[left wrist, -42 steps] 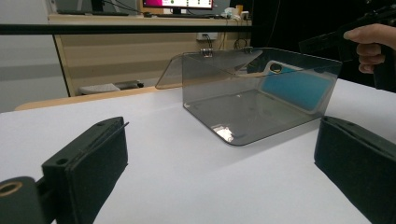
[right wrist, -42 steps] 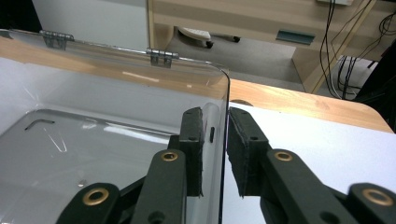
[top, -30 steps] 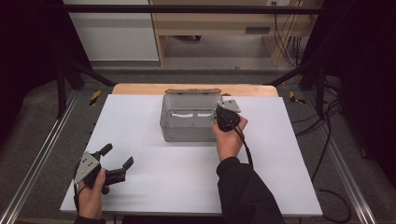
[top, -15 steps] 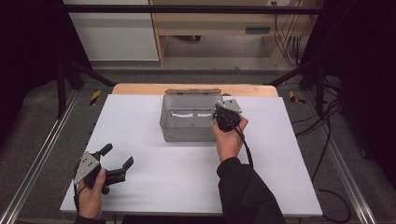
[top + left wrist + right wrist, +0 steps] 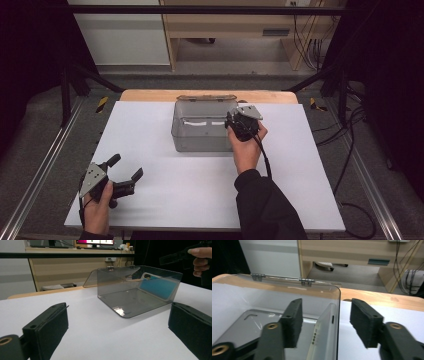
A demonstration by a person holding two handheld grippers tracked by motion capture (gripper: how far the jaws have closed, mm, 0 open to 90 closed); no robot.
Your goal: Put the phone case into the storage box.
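A clear grey box (image 5: 200,131) stands mid-table with its hinged lid (image 5: 110,277) swung open. Inside, a phone (image 5: 322,327) leans on edge against the right wall; its blue back (image 5: 156,286) shows through the plastic. My right gripper (image 5: 325,303) straddles that wall (image 5: 338,315), one jaw inside the box and one outside. Its jaws have just been opening, and the pads stand clear of the phone and the wall between them. My left gripper (image 5: 126,166) rests open near the table's front left corner with nothing between its pads (image 5: 50,325).
The white table top (image 5: 300,165) spreads around the box. A wooden strip (image 5: 145,95) runs along its far edge. Beyond it stand a cabinet and a desk with cables (image 5: 305,40). Metal rails (image 5: 45,165) flank both sides.
Both hands and the box keep their places; the high view is too small to show any change in the right jaws' spread.
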